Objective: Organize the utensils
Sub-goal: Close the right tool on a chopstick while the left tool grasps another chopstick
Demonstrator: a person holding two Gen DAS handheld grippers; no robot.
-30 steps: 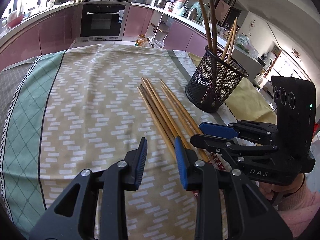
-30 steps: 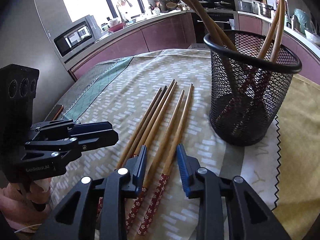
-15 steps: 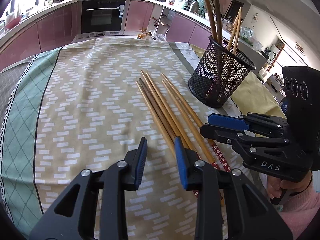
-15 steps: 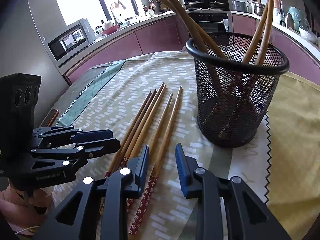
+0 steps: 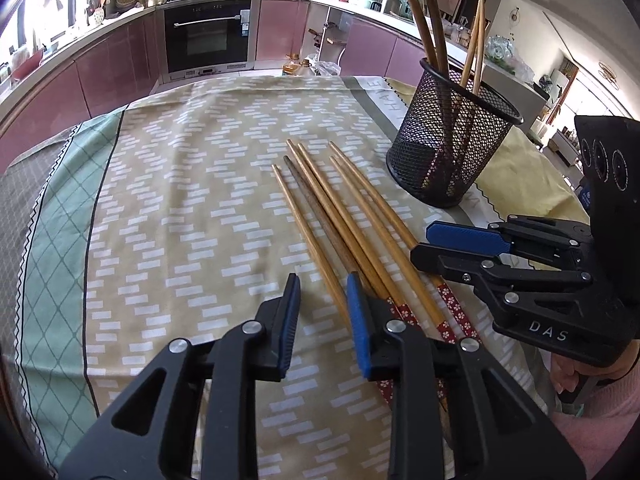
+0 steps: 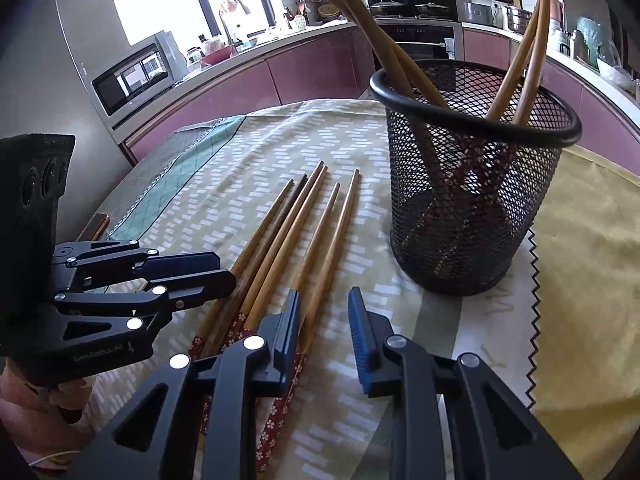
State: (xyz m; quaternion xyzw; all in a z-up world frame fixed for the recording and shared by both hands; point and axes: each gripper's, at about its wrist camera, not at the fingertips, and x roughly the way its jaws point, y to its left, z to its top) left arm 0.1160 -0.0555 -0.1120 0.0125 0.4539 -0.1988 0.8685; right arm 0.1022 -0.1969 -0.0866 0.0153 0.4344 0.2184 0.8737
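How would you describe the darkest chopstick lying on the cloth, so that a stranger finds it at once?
Start at the black wire-mesh cup standing on the patterned beige tablecloth. Beside it lies a row of six loose wooden chopsticks. The wanted one is the grey-brown chopstick, second from the side far from the cup; its neighbours are all warm honey-coloured.

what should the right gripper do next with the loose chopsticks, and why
Probably shift the right gripper slightly left so its fingers straddle the rightmost chopstick. Its fingers hold nothing, that chopstick lies under the left finger, and the mesh holder stands close by.
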